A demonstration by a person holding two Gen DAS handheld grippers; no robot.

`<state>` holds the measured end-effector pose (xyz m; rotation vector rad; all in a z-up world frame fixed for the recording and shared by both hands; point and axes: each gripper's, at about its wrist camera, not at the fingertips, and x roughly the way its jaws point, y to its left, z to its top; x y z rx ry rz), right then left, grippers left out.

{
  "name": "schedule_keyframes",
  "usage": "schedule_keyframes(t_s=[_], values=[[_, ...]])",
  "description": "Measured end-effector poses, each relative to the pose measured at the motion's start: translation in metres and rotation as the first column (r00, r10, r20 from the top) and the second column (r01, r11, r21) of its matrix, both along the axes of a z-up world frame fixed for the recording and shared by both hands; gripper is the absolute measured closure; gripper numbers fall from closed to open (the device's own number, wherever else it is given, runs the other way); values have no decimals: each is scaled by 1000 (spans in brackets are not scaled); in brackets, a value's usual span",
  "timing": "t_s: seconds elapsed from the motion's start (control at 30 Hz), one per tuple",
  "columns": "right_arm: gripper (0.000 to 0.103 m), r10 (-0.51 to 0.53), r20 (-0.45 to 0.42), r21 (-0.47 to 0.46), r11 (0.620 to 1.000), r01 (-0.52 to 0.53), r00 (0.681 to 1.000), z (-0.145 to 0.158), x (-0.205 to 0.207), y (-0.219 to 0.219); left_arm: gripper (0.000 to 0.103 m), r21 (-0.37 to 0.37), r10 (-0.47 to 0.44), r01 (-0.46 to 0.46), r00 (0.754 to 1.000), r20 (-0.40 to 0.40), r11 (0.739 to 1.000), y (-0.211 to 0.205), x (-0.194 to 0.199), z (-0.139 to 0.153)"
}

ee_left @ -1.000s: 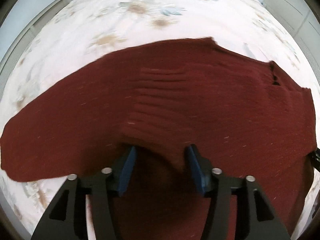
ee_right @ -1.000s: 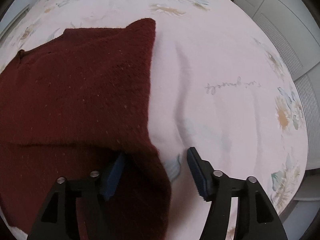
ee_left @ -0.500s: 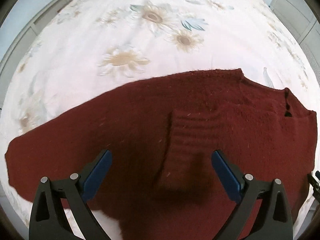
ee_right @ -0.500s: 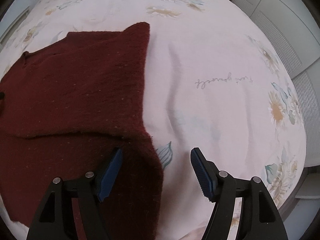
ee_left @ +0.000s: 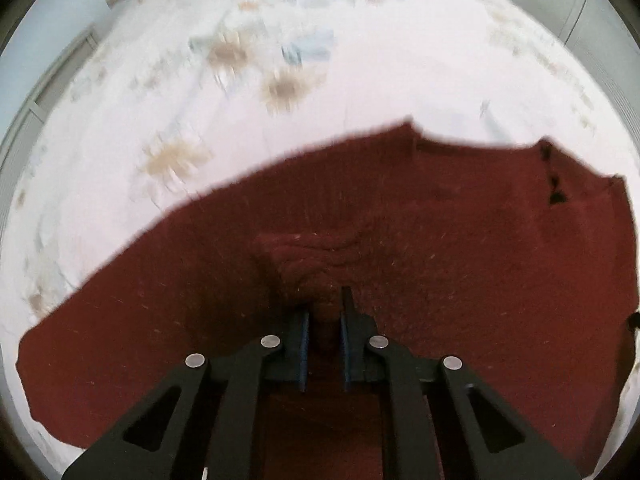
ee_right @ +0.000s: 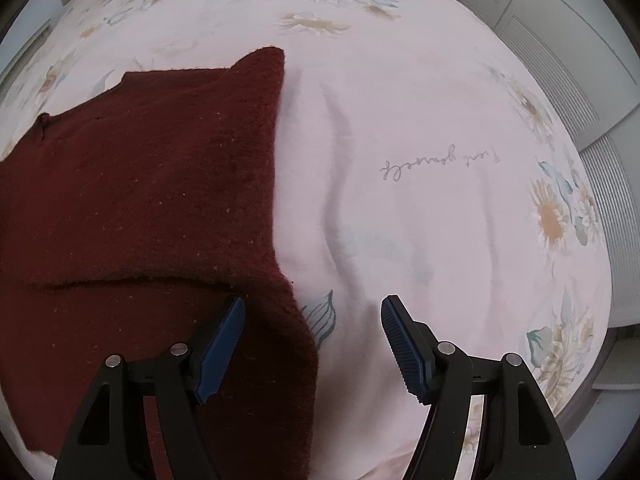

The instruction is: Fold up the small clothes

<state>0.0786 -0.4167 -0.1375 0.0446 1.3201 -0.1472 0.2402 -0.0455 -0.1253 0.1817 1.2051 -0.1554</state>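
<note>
Dark red knit sweater lies flat on the floral bedspread, long axis running left to right. Left gripper, over its near middle, is clamped narrow on a bunched ribbed fold. Right gripper hangs wide, holding nothing, straddling the sweater's right edge at the near corner.

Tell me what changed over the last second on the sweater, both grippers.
The left gripper opened wide half a second ago, letting go of the ribbed cuff, then snapped shut on a pinch of that same cuff. The right gripper barely moved: it stays open, straddling the edge of the maroon sweater without pinching it. The sweater still lies spread on the floral bedsheet.
</note>
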Motion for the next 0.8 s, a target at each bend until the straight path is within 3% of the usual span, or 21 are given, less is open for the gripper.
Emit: schedule_keyframes(t_s=[0.1,0.17,0.33,0.43,0.5,0.63,0.7,0.77,0.8], values=[[31,-1,1,8,1000,1,1000,-1,0,5,93,-64,41,-36,997,67,997,14,-18,22],[31,1,-3,13,1000,-1,1000,-2,0,9,93,-75,76,-71,994,72,995,24,-27,21],[31,21,10,12,1000,-22,1000,3,1,18,92,-37,120,-121,993,-15,992,36,-26,-11],[31,34,40,13,999,-34,999,15,2,28,84,-29,130,-130,991,-21,991,38,-24,-6],[23,45,71,19,999,-47,996,24,6,38,60,-24,147,-148,988,-41,989,37,-22,-2],[20,91,129,42,994,-97,987,37,17,66,38,-29,151,-151,989,-7,988,40,-34,20],[18,119,151,41,991,-126,981,39,23,85,14,-48,118,-118,993,10,992,32,-40,32],[11,144,171,40,987,-153,975,40,32,104,1,-66,78,-76,996,36,995,18,-48,43],[8,163,186,47,983,-175,969,40,36,117,1,-67,63,-60,997,50,996,12,-50,46]])
